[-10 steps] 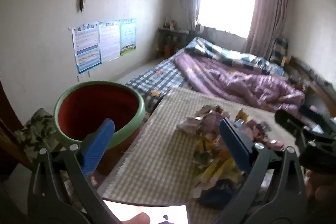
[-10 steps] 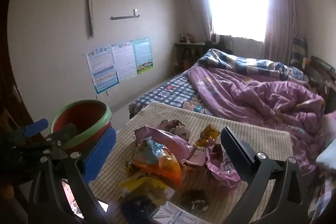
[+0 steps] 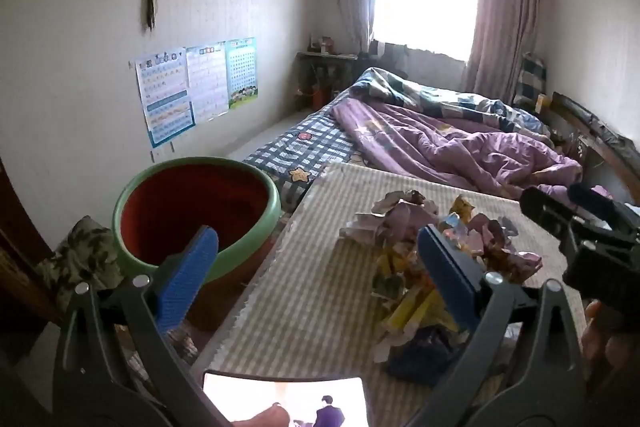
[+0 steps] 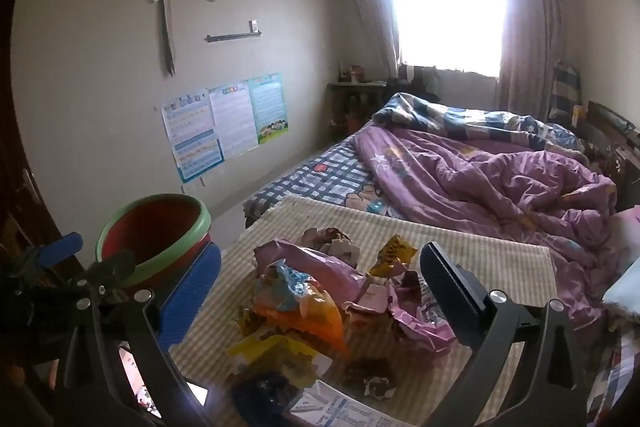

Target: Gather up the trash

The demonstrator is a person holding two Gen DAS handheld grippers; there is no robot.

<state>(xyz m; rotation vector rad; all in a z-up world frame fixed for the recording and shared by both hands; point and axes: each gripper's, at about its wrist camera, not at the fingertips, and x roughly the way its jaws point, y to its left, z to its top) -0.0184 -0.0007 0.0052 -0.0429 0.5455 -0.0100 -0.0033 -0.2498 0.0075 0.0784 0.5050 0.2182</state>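
Observation:
A pile of crumpled wrappers (image 3: 420, 259), pink, yellow, orange and blue, lies on a checked tablecloth (image 3: 304, 299); it also shows in the right wrist view (image 4: 320, 307). A red basin with a green rim (image 3: 196, 215) stands left of the table, also in the right wrist view (image 4: 156, 243). My left gripper (image 3: 316, 263) is open and empty, held above the cloth between basin and pile. My right gripper (image 4: 320, 283) is open and empty, its jaws either side of the pile and above it. The right gripper also shows at the right edge of the left wrist view (image 3: 580, 227).
A phone with a lit screen (image 3: 284, 403) lies at the table's near edge. A printed paper (image 4: 340, 407) lies in front of the pile. A bed with a purple quilt (image 4: 500, 179) stands behind the table. A camouflage cloth (image 3: 84, 259) lies beside the basin.
Both views have shifted only slightly. Both grippers stay open and nothing has been picked up.

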